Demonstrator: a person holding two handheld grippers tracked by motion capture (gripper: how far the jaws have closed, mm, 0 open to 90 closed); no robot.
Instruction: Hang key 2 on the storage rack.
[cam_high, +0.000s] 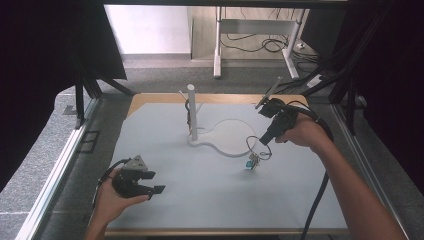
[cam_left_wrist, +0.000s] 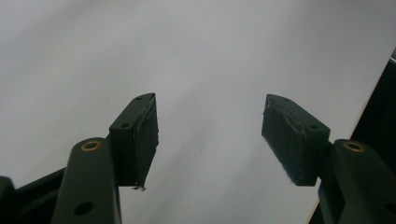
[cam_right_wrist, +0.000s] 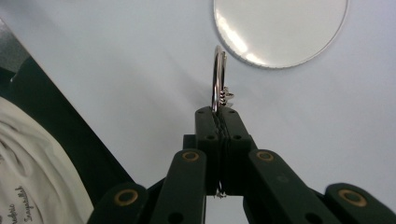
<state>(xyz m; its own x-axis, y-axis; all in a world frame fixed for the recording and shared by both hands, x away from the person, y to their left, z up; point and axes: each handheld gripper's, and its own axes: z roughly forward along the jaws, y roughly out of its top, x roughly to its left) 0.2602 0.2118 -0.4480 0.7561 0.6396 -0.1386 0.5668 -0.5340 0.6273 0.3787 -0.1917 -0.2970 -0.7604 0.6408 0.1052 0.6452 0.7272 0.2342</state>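
Jaws of the right gripper (cam_right_wrist: 219, 114) are pressed together on a silver key ring (cam_right_wrist: 218, 77), which stands edge-on straight out of their tips, with a small metal link fastened to it just above the pads. In the high view the right gripper (cam_high: 263, 141) sits just right of the white round base (cam_high: 231, 137), tilted down toward it, and a thin dark loop with a small teal charm (cam_high: 250, 163) dangles below its tips, close to the base's near right edge — whether the charm touches the surface (cam_high: 210, 195) I cannot tell. From the right gripper's own camera the base (cam_right_wrist: 280, 28) appears as a glossy white disc lying flat beyond the ring.

A white post (cam_high: 192, 112) stands upright at the left edge of the base, and the base narrows into a curved foot around it.

Jaws of the left gripper (cam_left_wrist: 210, 135) stand wide apart with nothing between them, only pale blue-grey surface (cam_left_wrist: 196, 60) beyond. That left gripper (cam_high: 150, 187) is held low in the left hand (cam_high: 112, 197), well apart from the base, toward the near left of it. The right hand (cam_high: 305, 134) grips its tool to the right of the base — a black cable trails back along the forearm.
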